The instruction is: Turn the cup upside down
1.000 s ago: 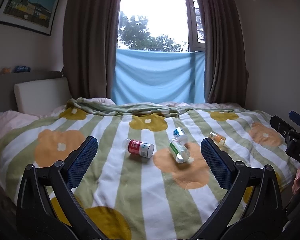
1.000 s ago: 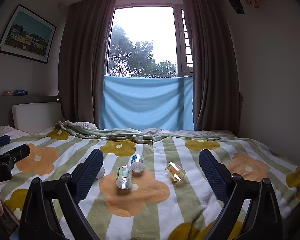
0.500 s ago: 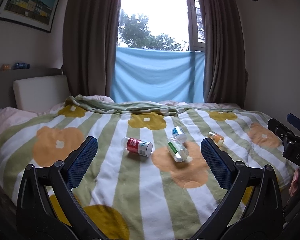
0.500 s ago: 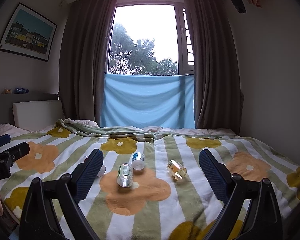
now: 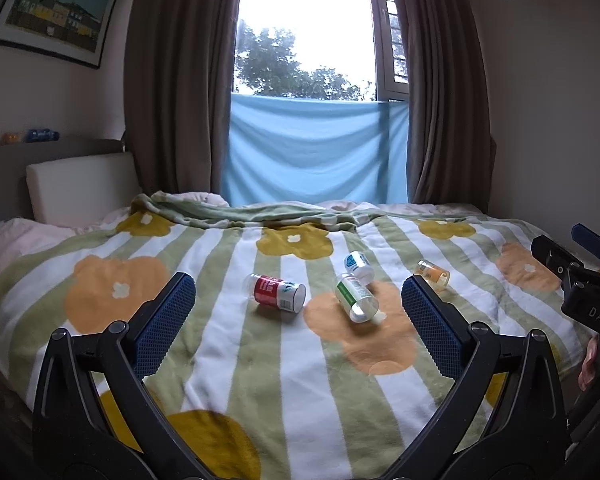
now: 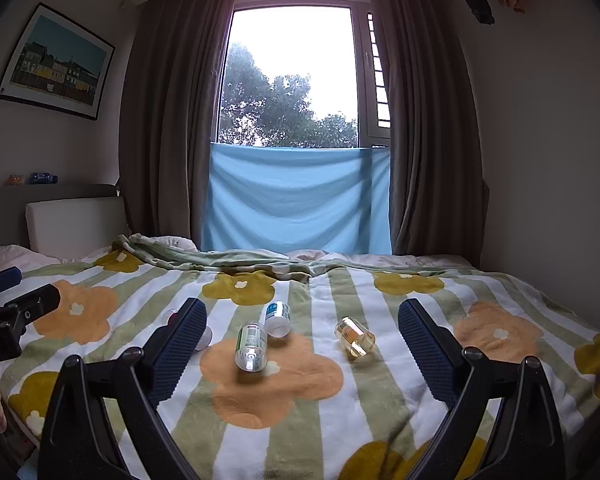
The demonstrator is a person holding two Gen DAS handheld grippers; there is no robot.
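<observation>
Cups number four, all lying on their sides on the bed's flower-patterned blanket [image 5: 228, 360]: a red-labelled cup [image 5: 276, 293], a green-labelled cup [image 5: 356, 298], a blue-labelled cup [image 5: 358, 265] and an orange-labelled cup [image 5: 433, 273]. The red one's long axis runs left-right, mouth to the right; the green one's mouth points toward the camera. The left hand-held gripper [image 5: 298, 320] and the right hand-held gripper [image 6: 302, 344] both hover with fingers wide apart, holding nothing.
</observation>
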